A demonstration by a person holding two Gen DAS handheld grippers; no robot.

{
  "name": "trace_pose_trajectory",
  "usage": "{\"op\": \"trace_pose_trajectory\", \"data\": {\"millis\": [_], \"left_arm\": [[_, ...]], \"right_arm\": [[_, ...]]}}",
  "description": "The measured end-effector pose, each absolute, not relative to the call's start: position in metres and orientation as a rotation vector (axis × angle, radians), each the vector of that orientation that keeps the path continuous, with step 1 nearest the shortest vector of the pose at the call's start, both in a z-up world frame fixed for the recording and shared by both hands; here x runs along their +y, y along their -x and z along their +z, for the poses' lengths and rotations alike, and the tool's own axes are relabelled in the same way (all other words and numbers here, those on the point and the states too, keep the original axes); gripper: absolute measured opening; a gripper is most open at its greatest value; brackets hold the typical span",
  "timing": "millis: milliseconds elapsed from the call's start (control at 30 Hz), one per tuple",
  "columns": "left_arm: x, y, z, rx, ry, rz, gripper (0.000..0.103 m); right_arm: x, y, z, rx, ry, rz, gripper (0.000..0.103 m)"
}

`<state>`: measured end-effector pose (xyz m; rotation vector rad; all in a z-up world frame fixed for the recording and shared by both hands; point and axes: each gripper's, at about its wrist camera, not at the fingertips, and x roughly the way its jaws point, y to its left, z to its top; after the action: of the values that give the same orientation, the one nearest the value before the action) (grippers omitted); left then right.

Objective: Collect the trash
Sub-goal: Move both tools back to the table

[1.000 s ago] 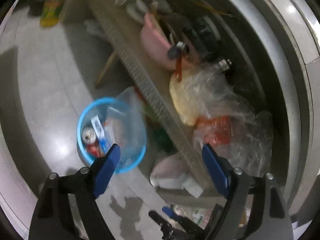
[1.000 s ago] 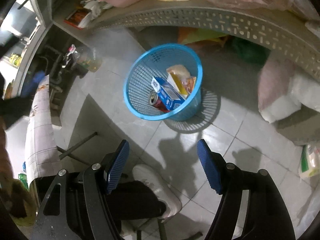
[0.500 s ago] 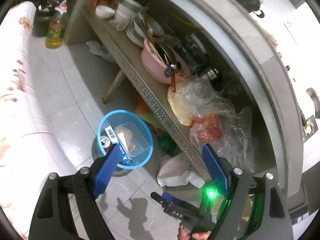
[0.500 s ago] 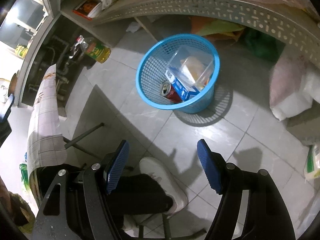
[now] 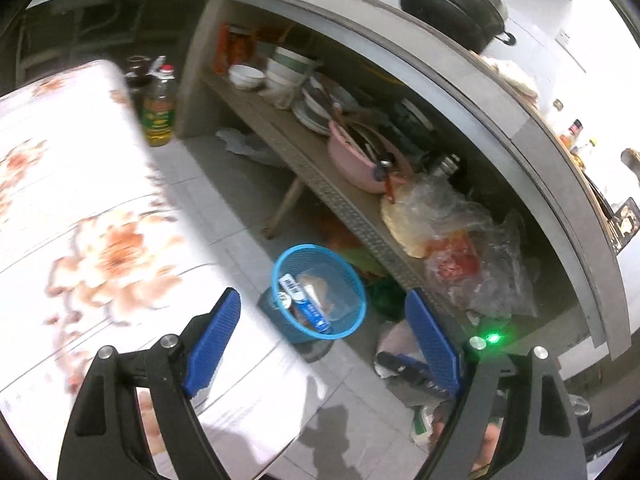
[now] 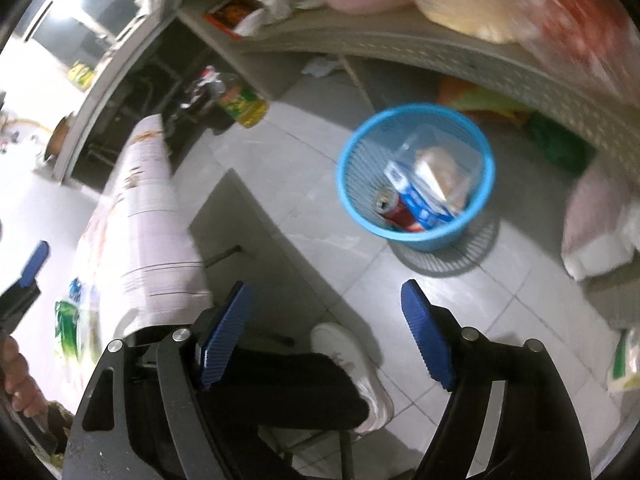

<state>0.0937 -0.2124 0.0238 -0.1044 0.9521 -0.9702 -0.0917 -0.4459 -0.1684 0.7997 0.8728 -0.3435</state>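
Note:
A blue mesh trash basket (image 5: 352, 320) stands on the tiled floor under a shelf; it also shows in the right wrist view (image 6: 356, 200). It holds a blue-and-white carton (image 6: 416, 200), a red can (image 6: 394, 210) and a clear plastic box with food (image 6: 444, 168). My left gripper (image 5: 324, 344) is open and empty, high above the basket and over the table edge. My right gripper (image 6: 326, 336) is open and empty, above the floor and well short of the basket.
A table with a floral cloth (image 5: 80, 220) fills the left. A low shelf (image 5: 328, 196) carries bowls, a pink pan (image 5: 356, 160) and plastic bags (image 5: 452, 236). An oil bottle (image 5: 159, 114) stands on the floor. My white shoe (image 6: 352, 356) is below the right gripper.
Both grippers have risen and pulled back from the basket, which looks smaller now. A clear box has appeared in the basket. The floral table has come into the left wrist view.

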Motion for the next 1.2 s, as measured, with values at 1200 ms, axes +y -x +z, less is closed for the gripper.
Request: {"op": "trace_pose_trajectory", "data": {"millis": [1200], "left_arm": [[-0.041, -0.092, 0.028, 0.835, 0.162, -0.694, 0.087]], "right_arm": [[-0.314, 0.005, -0.067, 0.784, -0.517, 0.057, 0.080]]}}
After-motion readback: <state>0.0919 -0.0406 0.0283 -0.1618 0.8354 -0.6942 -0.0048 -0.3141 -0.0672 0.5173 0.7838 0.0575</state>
